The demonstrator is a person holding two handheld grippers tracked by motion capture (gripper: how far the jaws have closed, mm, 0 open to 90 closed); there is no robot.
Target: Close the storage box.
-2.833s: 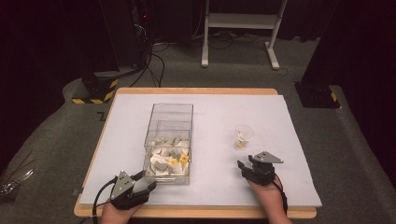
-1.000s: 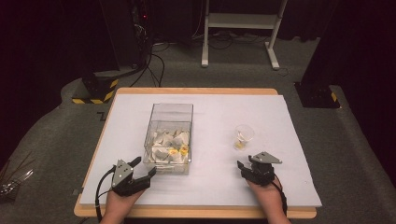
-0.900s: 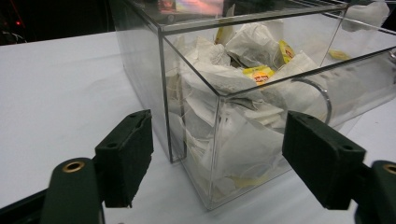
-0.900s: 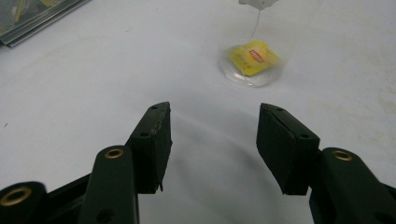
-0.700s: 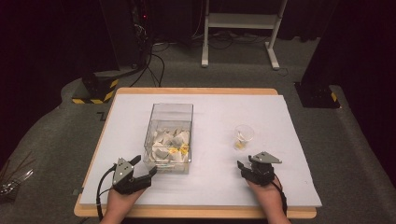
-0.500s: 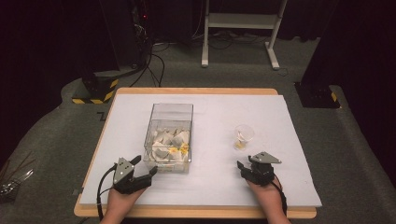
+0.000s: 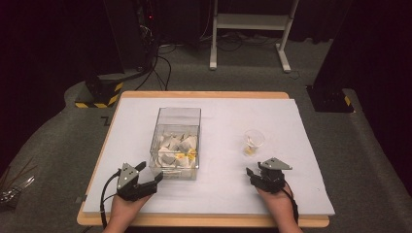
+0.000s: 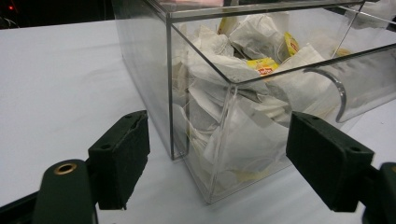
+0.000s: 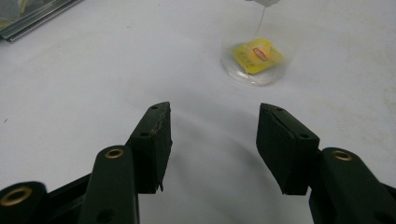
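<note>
Evidently the work in hand is moving tea bags between the clear plastic box (image 7: 177, 141) and the small clear cup (image 7: 253, 141), which is why both are standing in the middle of the white worktop (image 7: 223, 194) within easy reach of either hand. The box is holding a loose heap of tea bags (image 8: 243, 93) with yellow tags, and the cup, well apart to the box's right, is already carrying 1 tea bag with its yellow tag (image 9: 254, 55) lying at the bottom.

The left gripper (image 7: 147, 178) is sitting low at the box's near left corner, its 2 fingers (image 8: 120, 154) having just been opening; they are now standing wide, with the box's corner ahead of them but nothing pressed between them. Its hand is resting near the worktop's front edge, the gripper pointing forward and slightly right toward the box.

The right gripper (image 7: 255, 174) is lying just short of the cup, aimed at it, fingers (image 9: 152, 140) partly apart and gripping nothing, bare worktop showing between them
</note>
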